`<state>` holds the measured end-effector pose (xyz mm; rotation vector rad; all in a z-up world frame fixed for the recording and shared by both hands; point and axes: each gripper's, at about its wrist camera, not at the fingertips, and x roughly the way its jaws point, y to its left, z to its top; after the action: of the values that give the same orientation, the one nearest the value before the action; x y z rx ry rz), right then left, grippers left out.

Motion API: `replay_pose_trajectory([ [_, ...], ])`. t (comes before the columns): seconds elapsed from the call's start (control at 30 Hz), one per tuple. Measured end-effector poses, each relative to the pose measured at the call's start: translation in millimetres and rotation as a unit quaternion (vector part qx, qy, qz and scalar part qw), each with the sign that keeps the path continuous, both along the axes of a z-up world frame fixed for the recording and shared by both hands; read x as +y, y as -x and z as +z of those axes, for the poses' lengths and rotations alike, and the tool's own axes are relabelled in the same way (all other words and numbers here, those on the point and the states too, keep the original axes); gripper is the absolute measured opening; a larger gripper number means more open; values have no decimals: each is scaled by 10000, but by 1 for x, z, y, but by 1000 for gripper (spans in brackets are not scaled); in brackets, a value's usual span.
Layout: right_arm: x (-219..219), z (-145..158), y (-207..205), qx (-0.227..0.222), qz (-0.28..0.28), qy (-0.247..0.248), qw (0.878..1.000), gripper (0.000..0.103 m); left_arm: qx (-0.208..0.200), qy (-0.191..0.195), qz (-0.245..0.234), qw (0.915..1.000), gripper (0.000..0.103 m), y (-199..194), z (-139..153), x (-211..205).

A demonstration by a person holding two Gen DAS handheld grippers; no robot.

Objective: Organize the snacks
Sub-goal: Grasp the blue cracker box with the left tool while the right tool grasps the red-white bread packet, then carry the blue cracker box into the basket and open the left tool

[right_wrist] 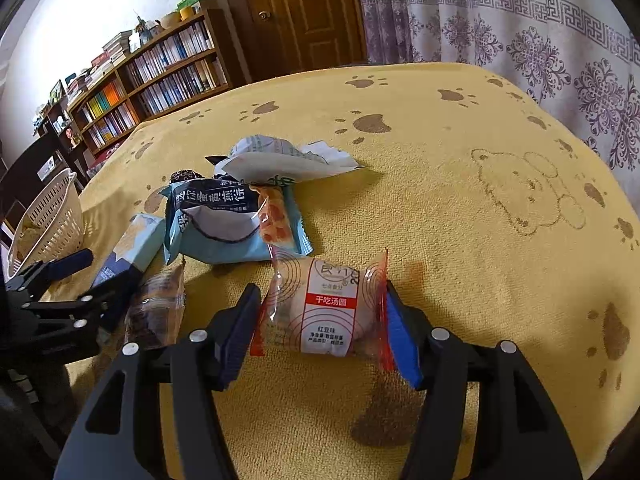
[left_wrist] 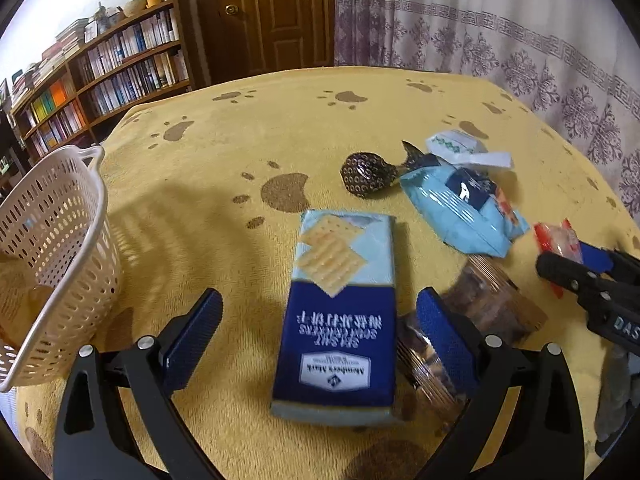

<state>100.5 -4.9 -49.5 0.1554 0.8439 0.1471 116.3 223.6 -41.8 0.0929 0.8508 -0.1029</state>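
Left gripper (left_wrist: 320,316), fingers spread wide, straddles the near end of a blue Member's Mark soda cracker box (left_wrist: 338,316) lying flat on the yellow paw-print blanket (right_wrist: 460,208); the pads are not touching it. Right gripper (right_wrist: 320,316) has its pads against the crimped ends of a red-trimmed rice-ball packet (right_wrist: 326,306), apparently clamped on it, though the packet rests on the blanket. A clear-wrapped brown snack (left_wrist: 480,300) lies just beside the box. Beyond it: a light blue pouch (left_wrist: 464,208), a dark patterned wrapped sweet (left_wrist: 366,174) and a white wrapper (left_wrist: 464,148). A white perforated basket (left_wrist: 52,240) stands at the blanket's left edge.
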Motion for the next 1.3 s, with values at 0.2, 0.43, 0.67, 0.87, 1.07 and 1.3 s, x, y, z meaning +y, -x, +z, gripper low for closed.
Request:
replay_pose_trajectory([
  [0.2, -2, -1, 0, -4, 2, -38, 10000, 61, 93, 150, 18, 9998, 59, -4, -5, 4],
  [0.43, -2, -1, 0, -6, 3, -33, 10000, 61, -95, 231, 89, 9996, 51, 7, 0, 10],
  [0.67, -2, 0, 0, -14, 7, -28, 10000, 61, -567, 242, 170, 9980, 51, 27, 32, 15],
  [0.87, -2, 0, 0, -16, 8, -45, 10000, 61, -958, 387, 346, 9940, 51, 42, 66, 30],
  [1.07, -2, 0, 0, -19, 11, -45, 10000, 61, -1308, 393, 724, 9880, 51, 53, 94, 56],
  [1.3, -2, 0, 0, -19, 12, -48, 10000, 61, -1519, 461, 1365, 9778, 51, 57, 111, 105],
])
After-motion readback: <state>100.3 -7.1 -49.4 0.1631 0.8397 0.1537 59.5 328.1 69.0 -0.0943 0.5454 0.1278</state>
